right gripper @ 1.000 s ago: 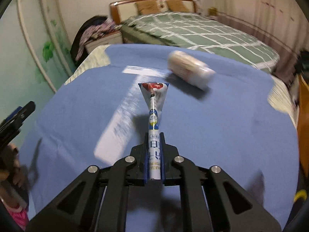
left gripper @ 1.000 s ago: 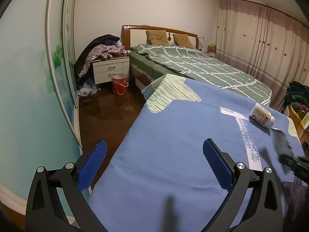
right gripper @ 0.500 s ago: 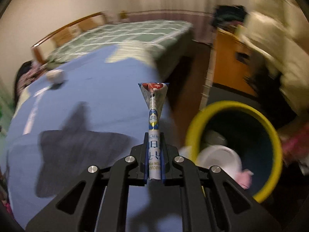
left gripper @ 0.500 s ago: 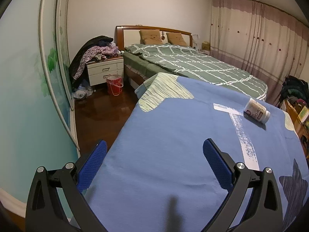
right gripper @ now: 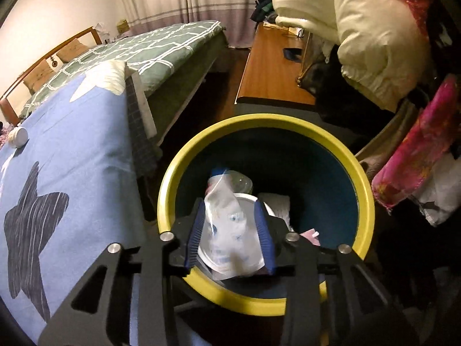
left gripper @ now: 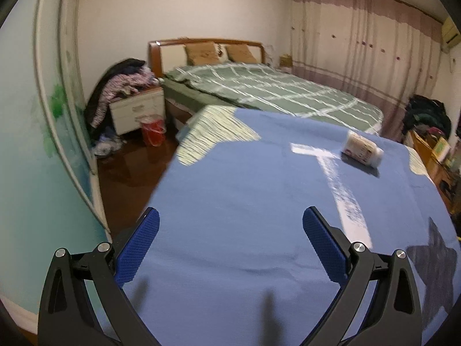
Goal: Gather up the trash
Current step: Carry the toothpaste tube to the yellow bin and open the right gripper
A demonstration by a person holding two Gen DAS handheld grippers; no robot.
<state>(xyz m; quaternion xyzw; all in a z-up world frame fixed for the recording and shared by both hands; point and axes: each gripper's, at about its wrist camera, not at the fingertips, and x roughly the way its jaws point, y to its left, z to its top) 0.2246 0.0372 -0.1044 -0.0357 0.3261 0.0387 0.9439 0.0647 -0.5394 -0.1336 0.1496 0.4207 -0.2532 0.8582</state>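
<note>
The right claw (right gripper: 230,230) hangs over the mouth of a yellow-rimmed bin (right gripper: 366,184) with a dark blue inside, which stands on the floor just beside the edge of the bed with the blue cover (right gripper: 72,150). Its jaws have just been opening and now stand partly apart. Between the blue pads (right gripper: 263,230) sits a crumpled, clear plastic wrapper (right gripper: 227,227) with blue print; it fills the gap and seems to brush both pads, though I cannot tell whether they press it at all. Below it, inside the bin, lie other pieces of rubbish: a white round lid or plate (right gripper: 245,199) and a clear plastic piece with a blue end (right gripper: 230,177). A white puffy jacket (right gripper: 360,28) hangs above to the right, over a wooden desk top (right gripper: 270,66), and a pink cloth (right gripper: 417,150) droops near the bin's right rim.

The left claw (left gripper: 230,245) is spread wide and empty, held above the blue cover (left gripper: 245,201) and pointing slantwise down across it. A small white bottle (left gripper: 363,150) with a printed label lies on its side far across the cover, beside a pale stripe, well apart from this claw. The same bottle (right gripper: 18,137) shows at the left edge of the right wrist's view. Beyond it stands a second bed with a green checked quilt (left gripper: 273,95), and a red bucket (left gripper: 152,129) sits on the dark floor by a white nightstand (left gripper: 135,109).
</note>
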